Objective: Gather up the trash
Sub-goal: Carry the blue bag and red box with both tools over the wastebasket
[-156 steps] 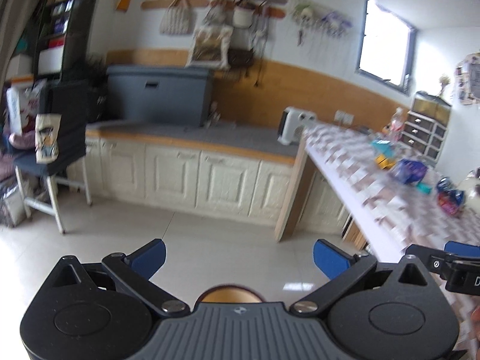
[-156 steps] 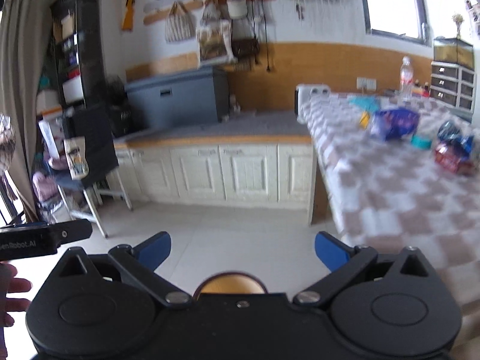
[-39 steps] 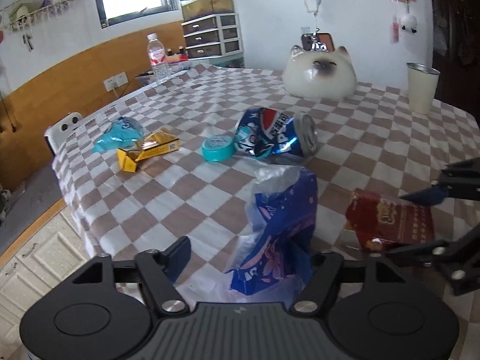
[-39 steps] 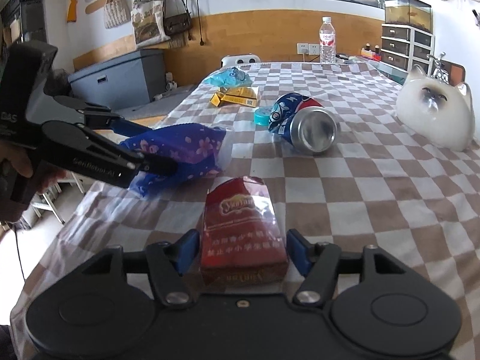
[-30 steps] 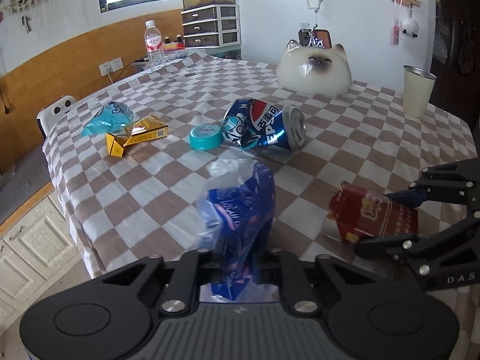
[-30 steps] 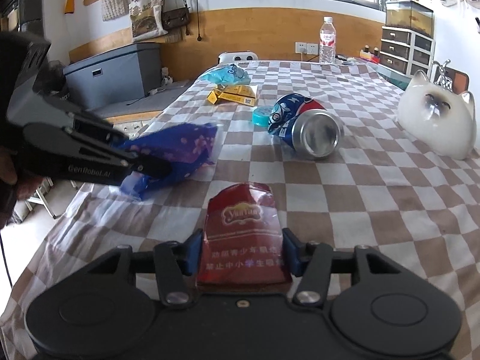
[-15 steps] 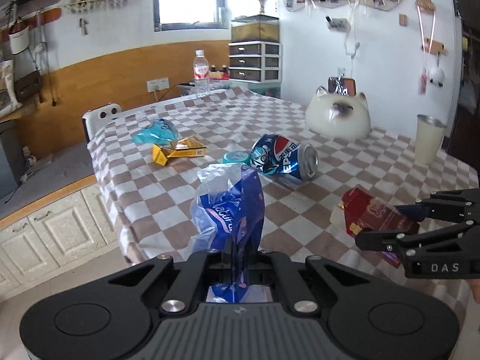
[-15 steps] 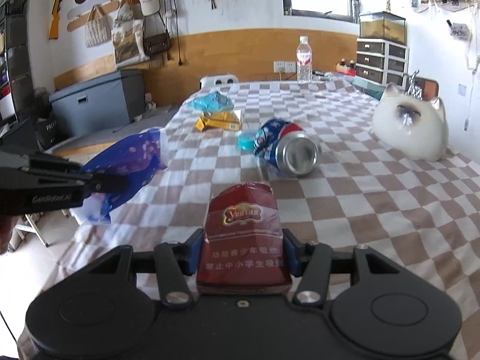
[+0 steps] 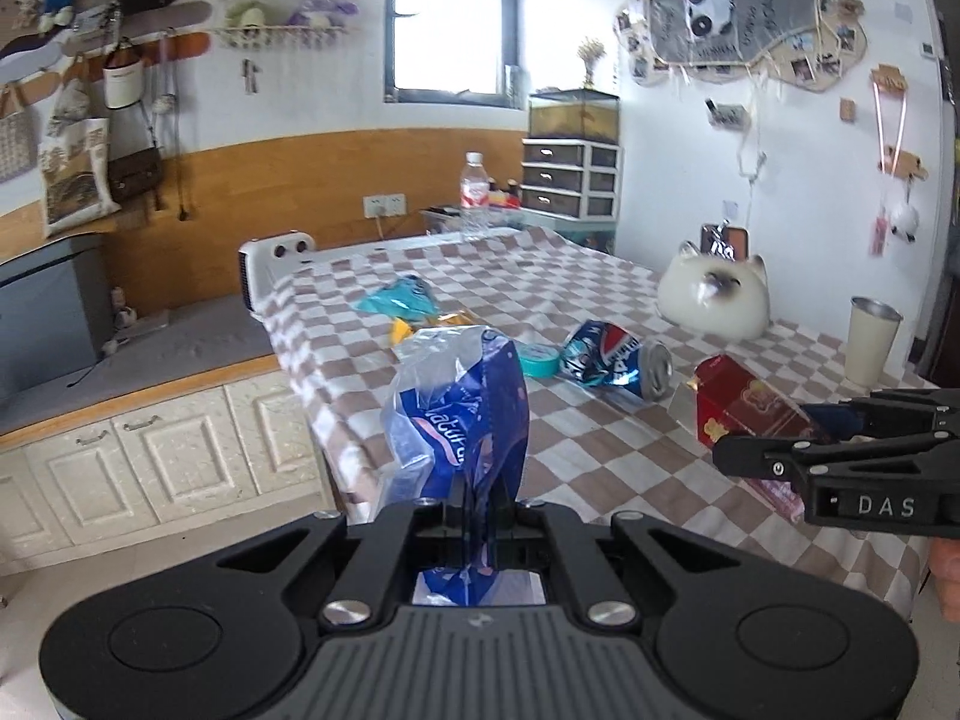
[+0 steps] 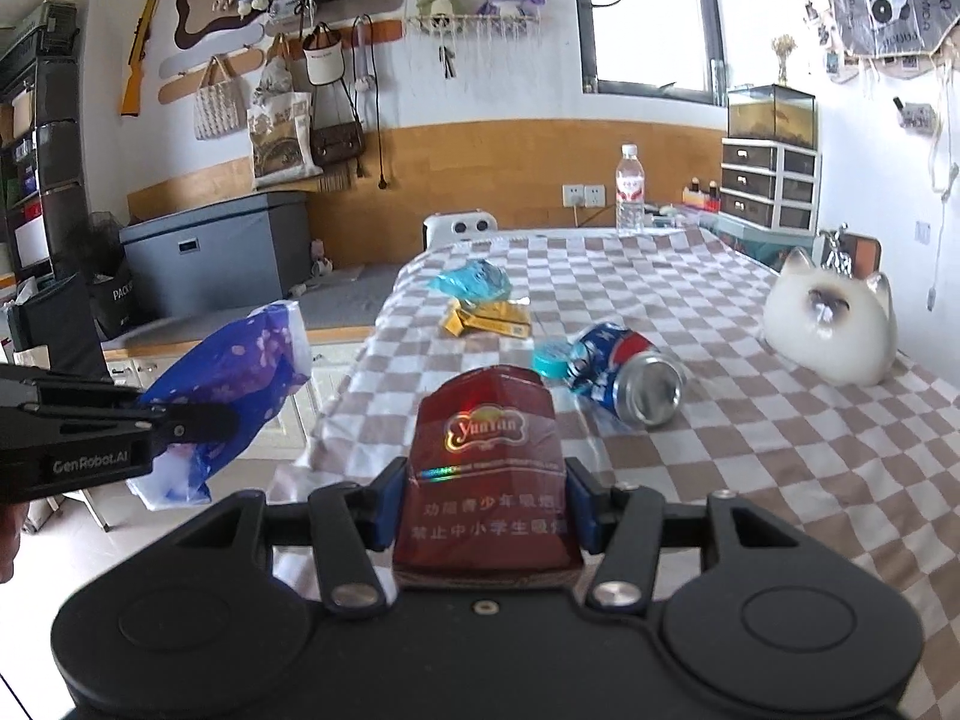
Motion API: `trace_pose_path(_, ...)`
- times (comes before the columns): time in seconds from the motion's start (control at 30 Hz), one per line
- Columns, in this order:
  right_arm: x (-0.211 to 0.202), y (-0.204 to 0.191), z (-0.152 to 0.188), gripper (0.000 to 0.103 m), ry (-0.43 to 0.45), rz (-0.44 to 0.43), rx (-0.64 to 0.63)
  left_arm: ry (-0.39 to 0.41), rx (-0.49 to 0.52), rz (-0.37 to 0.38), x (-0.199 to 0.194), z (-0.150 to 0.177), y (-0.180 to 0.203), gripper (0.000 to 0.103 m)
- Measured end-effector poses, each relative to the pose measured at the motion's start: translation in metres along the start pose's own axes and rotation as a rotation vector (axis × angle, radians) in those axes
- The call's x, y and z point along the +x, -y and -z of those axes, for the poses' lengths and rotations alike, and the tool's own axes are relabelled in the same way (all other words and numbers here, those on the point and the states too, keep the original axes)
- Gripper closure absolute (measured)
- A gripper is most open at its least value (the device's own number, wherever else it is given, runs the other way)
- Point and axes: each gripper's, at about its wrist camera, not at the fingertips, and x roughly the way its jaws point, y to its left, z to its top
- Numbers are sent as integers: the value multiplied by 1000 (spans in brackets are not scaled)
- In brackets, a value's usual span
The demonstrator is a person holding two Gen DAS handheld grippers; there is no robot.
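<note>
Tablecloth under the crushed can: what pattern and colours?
A brown-and-white checked tablecloth, clearest in the right wrist view, with the crushed can lying on it.

- "DAS" in pale letters stands on the side of the right gripper [image 9: 840, 438], seen to the right of the left gripper [image 9: 477, 516].
- "GenRobot.AI" stands on the side of the left gripper, seen to the left of the right gripper.
- "YunYan" in shiny gold lettering sits on the red cigarette pack [image 10: 489, 474] clamped between the right gripper's blue pads [image 10: 384, 507]; below it run two lines of pale Chinese characters (a warning line, only partly legible).
- "natur…" in white script runs up the blue plastic wrapper [image 9: 462, 420] pinched in the left gripper.
- The Pepsi globe marks the crushed can [image 10: 624, 381] lying ahead of the right gripper.
- "PACK" shows on a dark bag [image 10: 117, 297] far left.
</note>
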Motion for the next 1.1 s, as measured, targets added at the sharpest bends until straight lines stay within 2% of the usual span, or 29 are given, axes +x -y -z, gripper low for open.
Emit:
trace_pose_path(0.27, -3, -28, -8, 49, 39, -3, -11, 41, -50, -54, -31, 9, -33, 98)
trace_pose_path(0.43, 7, -51, -9, 49, 48, -22, -17, 38, -78, -104, -43, 19, -58, 98)
trace_pose_path(0.77, 47, -101, -1, 49, 7, -86, -19, 10, -138, -201, -59, 46, -120, 98)
trace_pose_path(1.1, 77, -148, 17, 49, -53, -142, 12, -13, -197, -246, -57, 78, -163, 98)
